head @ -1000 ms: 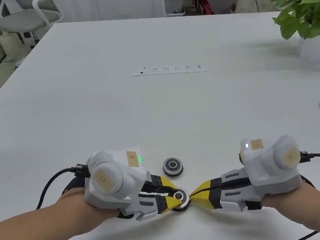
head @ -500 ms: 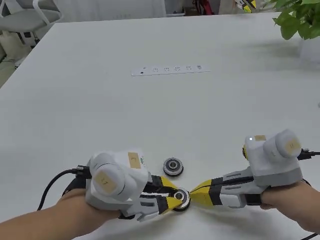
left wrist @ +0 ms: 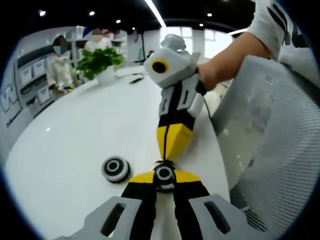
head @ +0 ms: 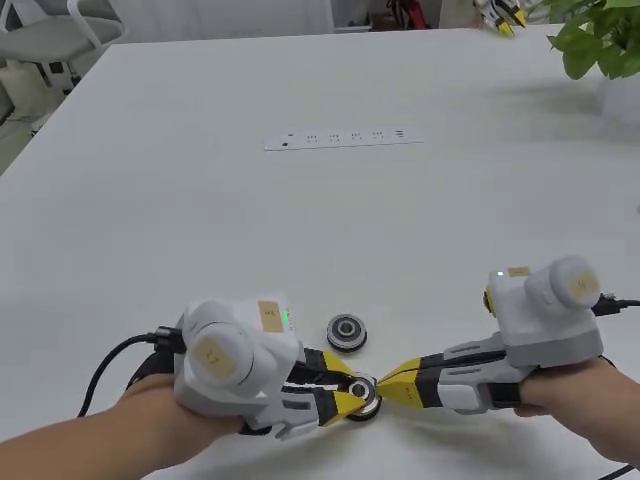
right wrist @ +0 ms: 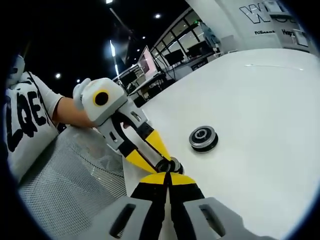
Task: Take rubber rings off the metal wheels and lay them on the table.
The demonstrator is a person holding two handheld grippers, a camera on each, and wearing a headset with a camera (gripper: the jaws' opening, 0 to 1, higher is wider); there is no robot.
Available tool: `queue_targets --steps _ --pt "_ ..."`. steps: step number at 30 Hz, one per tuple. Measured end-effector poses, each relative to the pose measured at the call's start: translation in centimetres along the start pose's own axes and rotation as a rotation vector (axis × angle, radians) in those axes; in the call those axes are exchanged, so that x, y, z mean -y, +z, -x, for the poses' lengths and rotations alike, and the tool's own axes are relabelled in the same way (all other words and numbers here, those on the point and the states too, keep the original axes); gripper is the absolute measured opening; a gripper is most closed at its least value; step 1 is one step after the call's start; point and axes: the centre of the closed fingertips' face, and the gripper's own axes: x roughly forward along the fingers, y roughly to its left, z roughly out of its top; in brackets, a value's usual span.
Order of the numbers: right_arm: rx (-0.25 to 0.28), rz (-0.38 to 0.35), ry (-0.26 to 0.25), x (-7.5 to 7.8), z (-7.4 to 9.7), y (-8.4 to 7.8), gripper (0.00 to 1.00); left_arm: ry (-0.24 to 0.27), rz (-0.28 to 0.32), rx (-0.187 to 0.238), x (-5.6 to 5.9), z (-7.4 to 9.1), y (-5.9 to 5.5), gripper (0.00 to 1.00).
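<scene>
Left gripper [head: 345, 398]: jaws clamped on a metal wheel [head: 362, 393], held low over the table [head: 320, 230] at the near edge. Right gripper [head: 388, 385]: jaws drawn together, tips against that wheel's rim. Whether they have the rubber ring [left wrist: 164, 165] between them is too small to confirm. A second wheel [head: 346, 332] lies just behind, apparently ring still on.

Step in hand: stripping the first ring. Next move calls for a firm brace on the left and a steady outward pull on the right.
</scene>
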Motion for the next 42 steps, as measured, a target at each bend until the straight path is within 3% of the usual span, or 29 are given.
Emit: queue_targets --steps 11,14,16,25,32,42 --pt "0.013 -0.009 0.035 -0.8 -0.2 0.2 0.0 -0.001 0.002 -0.001 0.0 0.0 0.0 0.12" --pt "0.037 -0.02 0.065 -1.4 -0.3 0.7 0.0 -0.001 0.001 0.001 0.1 -0.1 0.0 0.12" --pt "0.026 0.004 0.057 -1.3 -0.3 0.6 0.0 0.0 -0.002 0.003 0.0 -0.1 0.1 0.12" --pt "0.047 -0.025 0.078 -1.7 0.0 0.9 0.0 0.0 -0.001 0.007 0.0 -0.1 0.1 0.12" --pt "0.034 -0.046 0.039 -0.7 0.1 0.3 0.0 -0.005 0.0 0.015 0.0 -0.1 0.1 0.13" --pt "0.031 -0.035 0.043 -0.8 0.1 0.4 0.0 -0.027 -0.026 0.02 0.1 0.6 0.1 0.19"
